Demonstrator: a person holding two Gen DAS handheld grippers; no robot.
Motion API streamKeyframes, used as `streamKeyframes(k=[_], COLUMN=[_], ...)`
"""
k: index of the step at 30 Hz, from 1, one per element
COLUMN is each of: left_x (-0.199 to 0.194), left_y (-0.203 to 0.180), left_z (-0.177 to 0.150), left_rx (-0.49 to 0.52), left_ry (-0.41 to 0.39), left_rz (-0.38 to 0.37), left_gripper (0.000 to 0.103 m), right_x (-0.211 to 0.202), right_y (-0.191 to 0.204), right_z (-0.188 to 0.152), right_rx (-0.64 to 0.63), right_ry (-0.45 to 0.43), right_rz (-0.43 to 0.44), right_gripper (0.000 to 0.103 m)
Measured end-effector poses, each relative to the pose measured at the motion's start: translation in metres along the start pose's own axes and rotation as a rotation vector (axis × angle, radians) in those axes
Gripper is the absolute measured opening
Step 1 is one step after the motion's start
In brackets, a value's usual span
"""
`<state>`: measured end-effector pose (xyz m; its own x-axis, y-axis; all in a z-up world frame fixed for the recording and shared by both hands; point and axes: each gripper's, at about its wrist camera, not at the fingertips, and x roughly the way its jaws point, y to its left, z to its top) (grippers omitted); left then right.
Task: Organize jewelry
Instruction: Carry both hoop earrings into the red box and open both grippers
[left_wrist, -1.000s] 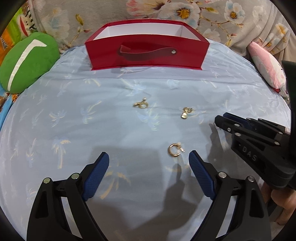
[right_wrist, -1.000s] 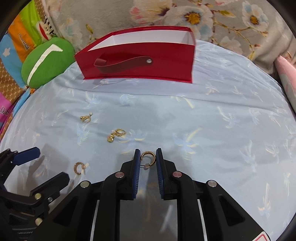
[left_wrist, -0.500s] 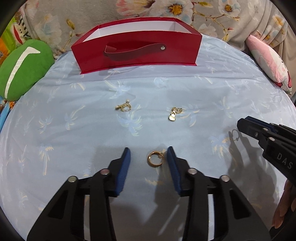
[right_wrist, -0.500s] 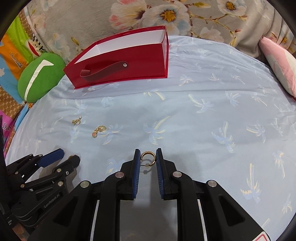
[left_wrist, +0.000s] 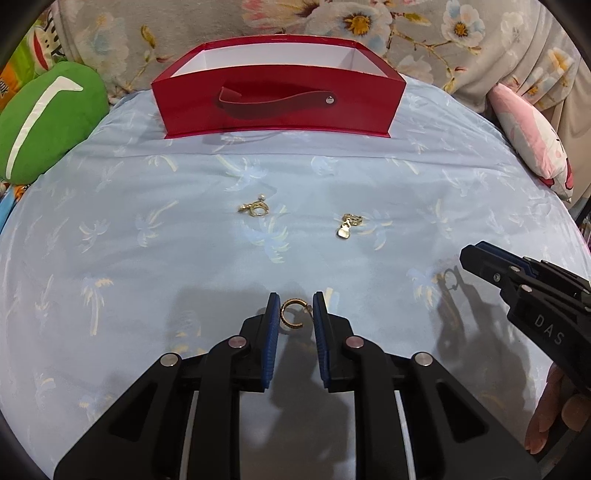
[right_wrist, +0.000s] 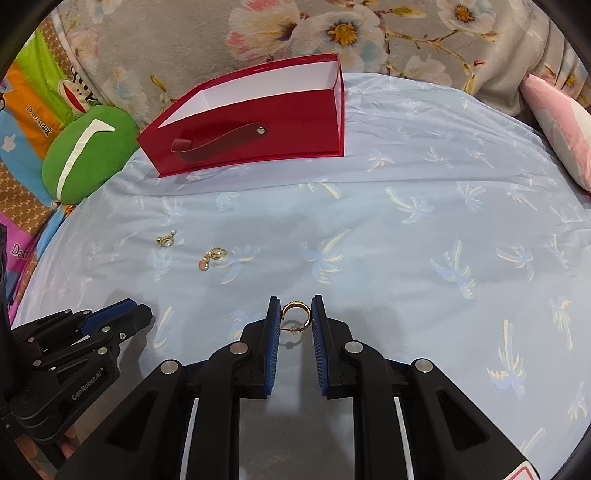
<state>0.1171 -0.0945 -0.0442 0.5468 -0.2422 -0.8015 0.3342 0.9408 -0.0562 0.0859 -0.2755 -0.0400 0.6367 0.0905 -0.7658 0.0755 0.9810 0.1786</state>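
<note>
Gold shows between both pairs of blue pads: the left gripper has just been closing and now has a ribbed hoop earring between its jaws, the hoop touching the left pad, though whether the right pad presses it cannot be told; the right gripper is clamped on a second hoop earring, held clear of the pale blue palm-print sheet; from the left wrist view, a pearl-tipped earring lies loose on the sheet at about 11 o'clock of the left gripper and a drop earring at about 1 o'clock, the two well apart; the red box, open-topped with a white lining and a strap handle on its front, stands at 12 o'clock at the sheet's far edge; a green cushion sits at 10 o'clock and a pink pillow at 2 o'clock; the right gripper enters that view at 3 o'clock.
</note>
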Motion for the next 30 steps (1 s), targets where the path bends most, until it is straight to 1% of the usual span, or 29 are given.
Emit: streamKeyframes(k=[7,18,23,30], left_x=[-0.017,-0.046,-0.058,-0.072], left_y=[0.015,0.037,0.047,0.059], left_z=[0.008,0.032,0.05,0.088], left_rx=[-0.036,-0.059,-0.061,-0.045], left_ry=[-0.028,-0.103,-0.151,-0.233], left_rz=[0.022,0.059,0.086,0.128], left_gripper=[0.017,0.017,0.017,0.017], right_x=[-0.016,-0.044,-0.051,-0.054], right_y=[0.013,0.033,0.042,0.053], right_z=[0.007,0.031,0.049,0.09], right_rx=[-0.024,-0.076,-0.111,-0.154], right_ry=[-0.038,-0.12,-0.16,-0.226], right_rz=[0.022,0.045,0.051,0.059], right_gripper=[0.015,0.015,0.015,0.015])
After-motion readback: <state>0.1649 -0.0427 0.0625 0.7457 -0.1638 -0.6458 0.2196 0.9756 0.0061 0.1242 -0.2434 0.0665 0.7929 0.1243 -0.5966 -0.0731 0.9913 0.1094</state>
